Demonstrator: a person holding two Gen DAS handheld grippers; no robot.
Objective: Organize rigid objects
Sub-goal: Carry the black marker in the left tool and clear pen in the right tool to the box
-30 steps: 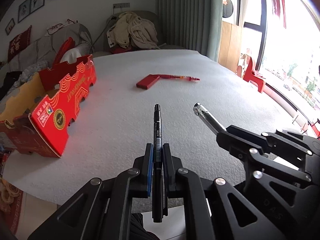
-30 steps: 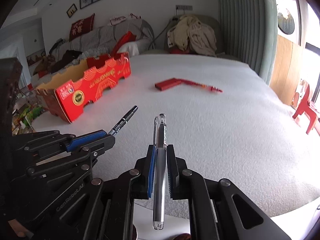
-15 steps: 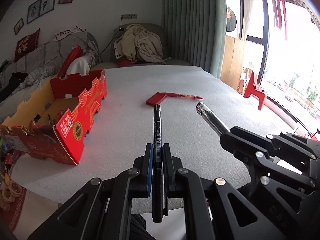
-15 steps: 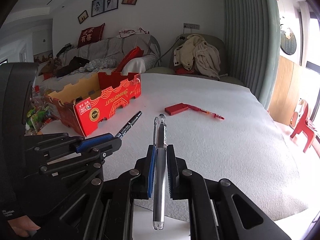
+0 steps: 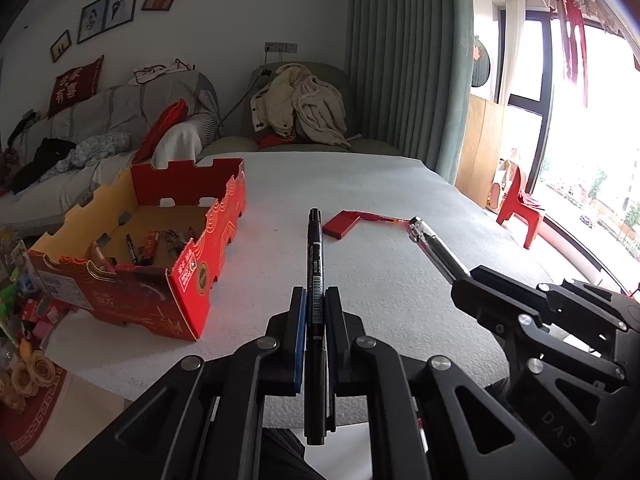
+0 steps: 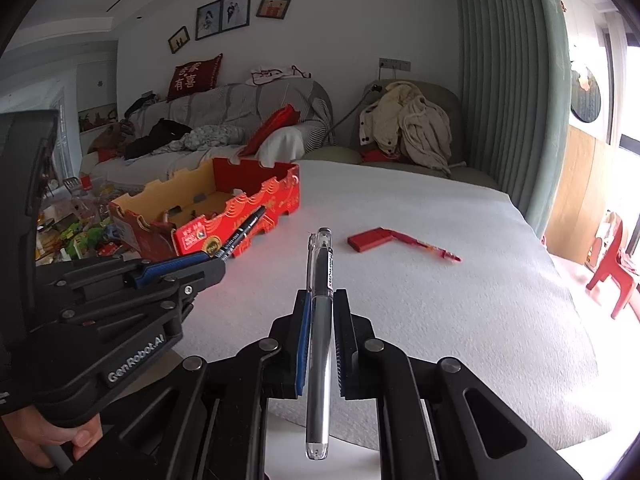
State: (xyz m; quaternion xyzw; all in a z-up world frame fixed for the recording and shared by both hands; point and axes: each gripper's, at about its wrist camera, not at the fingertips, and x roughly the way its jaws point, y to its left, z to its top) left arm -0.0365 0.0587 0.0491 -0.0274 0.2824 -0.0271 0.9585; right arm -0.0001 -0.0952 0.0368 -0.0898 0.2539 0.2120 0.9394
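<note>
Two pens lifted and held, the box not yet reached

The black marker (image 5: 315,256) sat clamped between the closed jaws of the left gripper (image 5: 315,312), tip forward, and the clear-barrelled silver pen (image 6: 320,320) was pinched the same way in the right gripper (image 6: 320,320); both hung above the white-covered worktop (image 6: 440,300), short of the box. The red cardboard box (image 5: 208,248) stood open at the worktop's left side and already held several pens and small items, so part of the sorting looked done. Left on the worktop were a flat red block (image 6: 370,240) and a slim red pen (image 6: 428,246) touching its corner, well apart from the box. By my reading, the two held pens still had to be dropped in, then those last two pieces collected.
</note>
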